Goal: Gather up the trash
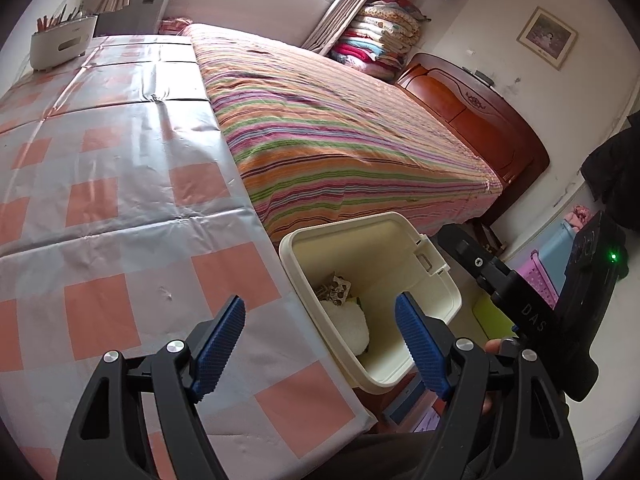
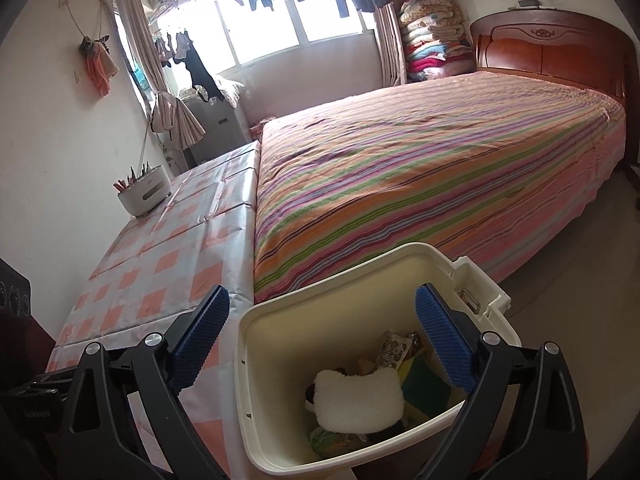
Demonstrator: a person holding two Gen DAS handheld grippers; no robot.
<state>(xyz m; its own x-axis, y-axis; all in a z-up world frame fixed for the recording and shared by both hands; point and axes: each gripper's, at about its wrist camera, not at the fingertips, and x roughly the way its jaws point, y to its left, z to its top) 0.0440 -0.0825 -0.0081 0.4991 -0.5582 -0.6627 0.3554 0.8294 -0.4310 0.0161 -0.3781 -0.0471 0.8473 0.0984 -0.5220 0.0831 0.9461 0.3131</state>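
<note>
Right gripper [image 2: 322, 336] spread wide, fingers empty, hanging right over the open bin [image 2: 256, 360]; the white pad [image 2: 358, 400] and wrappers lie inside, below. Left gripper [image 1: 320, 344] also wide and empty, straddling the counter [image 1: 120, 220] edge, bin just beside.

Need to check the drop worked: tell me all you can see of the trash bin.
The trash bin is cream plastic, rectangular, lidless, with a latch bracket on one rim. It stands upright between table edge and bed. Inside lie a white fluffy pad, printed wrappers and green scraps. Neither claw touches it.
</note>
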